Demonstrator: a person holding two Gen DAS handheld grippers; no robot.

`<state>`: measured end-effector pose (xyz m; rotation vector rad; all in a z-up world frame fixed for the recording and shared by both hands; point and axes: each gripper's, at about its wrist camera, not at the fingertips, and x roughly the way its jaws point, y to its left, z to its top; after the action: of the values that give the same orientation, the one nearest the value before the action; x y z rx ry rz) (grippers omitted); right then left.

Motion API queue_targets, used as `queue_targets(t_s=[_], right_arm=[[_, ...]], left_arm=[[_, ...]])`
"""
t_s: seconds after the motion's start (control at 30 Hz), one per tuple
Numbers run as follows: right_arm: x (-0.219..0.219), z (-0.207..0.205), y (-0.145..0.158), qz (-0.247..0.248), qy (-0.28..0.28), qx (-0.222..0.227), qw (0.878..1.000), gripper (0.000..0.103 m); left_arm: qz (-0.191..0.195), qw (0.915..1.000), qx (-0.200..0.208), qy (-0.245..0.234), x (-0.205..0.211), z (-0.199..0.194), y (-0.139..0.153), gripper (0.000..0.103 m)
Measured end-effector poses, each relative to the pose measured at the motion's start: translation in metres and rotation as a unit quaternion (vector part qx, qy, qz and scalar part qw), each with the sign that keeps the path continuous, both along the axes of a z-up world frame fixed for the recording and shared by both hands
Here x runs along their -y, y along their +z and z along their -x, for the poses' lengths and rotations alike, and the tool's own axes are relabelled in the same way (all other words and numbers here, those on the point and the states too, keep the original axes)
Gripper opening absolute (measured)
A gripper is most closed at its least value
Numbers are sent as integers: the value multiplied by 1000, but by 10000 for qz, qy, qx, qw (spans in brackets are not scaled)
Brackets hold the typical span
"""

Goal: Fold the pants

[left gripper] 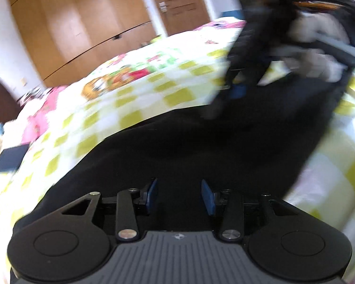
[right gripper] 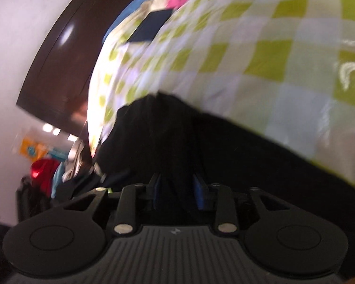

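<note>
1. The black pants [left gripper: 201, 146] lie spread on the bed, over the green-and-white checked quilt [left gripper: 135, 90]; in my right view the same dark cloth [right gripper: 168, 137] bunches up into a ridge on the quilt [right gripper: 260, 54].
2. I judge the fabric soft, limp and light: it will sag and drape, not hold a crease unaided. An edge such as the hem or waistband looks the best place to take hold, pinching both layers together.
3. My right gripper [right gripper: 177, 191] has its blue pads closed in on a fold of the pants, the cloth rising between them; it appears to be gripping.
4. My left gripper [left gripper: 179, 195] hovers low above the pants with its pads parted and only black cloth seen behind the gap, holding nothing.
5. From the left view, the right gripper [left gripper: 227, 87] shows beyond the pants, blurred, tilted down toward the cloth.
6. Past the quilt stand wooden wardrobe doors [left gripper: 78, 23]; a dark flat item [left gripper: 10, 158] lies at the quilt's far edge.
</note>
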<state>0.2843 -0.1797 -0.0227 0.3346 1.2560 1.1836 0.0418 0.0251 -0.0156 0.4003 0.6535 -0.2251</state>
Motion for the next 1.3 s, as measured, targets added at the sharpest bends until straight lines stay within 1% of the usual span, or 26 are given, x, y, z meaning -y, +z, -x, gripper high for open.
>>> queue_targets(t_s=[0.07,0.13,0.23,0.3,0.33,0.4,0.47,0.57,0.63,0.7,0.77,0.8,0.87,0.93,0.97,1.0,1.03,1.07,1.1,1.13,1.23,1.27,1.3], right_arm=[[-3,6,11,89,230,353,9991,33],[-9,1,19,17,410,560,9976,36],[-26,-23,15,-316,337,424,9980,37],[-45,-37,9,-430,453,394,9973,39],[-57,-44,4,-448,536,318,9971,41],[-78,-55,-8,-466,563,47,9973,41],[-97,-61,-16,-596,723,-245,9953,42],[-118,-61,-18,-670,856,-303,9936,46],[-120,-65,-21,-668,735,-404,9942,46],[-113,-72,-26,-874,559,-699,9921,46],[-98,-79,-31,-1085,186,-923,9896,46],[-94,-83,-33,-1073,-55,-968,9895,46],[-88,-91,-40,-1041,-344,-1084,9880,46],[-97,-94,-45,-1059,-272,-1284,9857,46],[-106,-94,-45,-1039,-142,-1292,9861,46],[-114,-93,-43,-991,-50,-1196,9879,46],[-123,-92,-41,-900,4,-1049,9904,37],[-130,-92,-40,-751,-18,-941,9927,14],[-135,-94,-39,-526,-160,-874,9947,5],[-135,-96,-39,-414,-400,-867,9946,6],[-113,-101,-39,-694,-1127,-933,9868,5],[-106,-100,-37,-768,-1299,-865,9848,4],[-96,-98,-35,-851,-1567,-696,9815,2]], left_arm=[[-77,9997,-101,215,-9,-5,-10,55],[27,9993,-213,295,-15,-5,-18,56],[84,9993,-166,334,-12,-3,-21,56],[88,9994,-136,321,-11,-2,-22,56],[135,9992,-131,341,-13,-1,-23,56],[255,9988,-126,393,-15,0,-23,56],[315,9986,-96,406,-18,2,-25,56],[349,9986,-41,403,-18,5,-26,56],[386,9985,-17,378,-20,4,-26,56],[454,9983,13,371,-23,6,-27,56],[511,9980,42,367,-25,8,-28,56],[537,9979,57,362,-27,8,-28,56],[590,9976,75,358,-30,7,-29,56],[652,9972,72,360,-33,7,-30,56],[679,9970,67,362,-35,7,-30,56],[695,9969,66,364,-36,7,-30,56],[697,9969,69,364,-36,7,-30,56],[688,9969,77,361,-36,8,-30,56],[679,9970,84,356,-36,7,-30,56],[675,9971,91,353,-34,7,-30,56],[717,9968,99,354,-37,8,-31,56],[721,9967,103,354,-37,8,-32,56],[729,9967,108,353,-38,8,-33,56]])
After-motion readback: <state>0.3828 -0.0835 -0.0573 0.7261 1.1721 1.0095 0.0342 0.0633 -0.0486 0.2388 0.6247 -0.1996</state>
